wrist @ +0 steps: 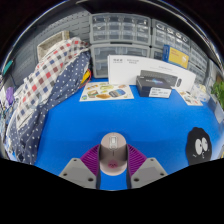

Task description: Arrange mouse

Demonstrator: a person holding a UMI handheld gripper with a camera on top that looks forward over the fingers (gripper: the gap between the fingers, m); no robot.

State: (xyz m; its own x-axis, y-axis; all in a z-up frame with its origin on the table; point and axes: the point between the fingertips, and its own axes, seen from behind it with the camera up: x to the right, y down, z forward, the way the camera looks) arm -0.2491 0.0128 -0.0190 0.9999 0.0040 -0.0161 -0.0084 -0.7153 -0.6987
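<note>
A blue bench (130, 118) is filling the foreground, with grey drawer cabinets (120, 30) standing along the wall behind it. A plaid cloth (50, 80) is lying heaped at the bench's left side, and boxes (150, 78) and leaflets (105, 92) are sitting toward the back.

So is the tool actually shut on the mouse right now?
Yes. The tool is shut on the grey mouse: both purple pads press its sides, above the blue mat.
</note>
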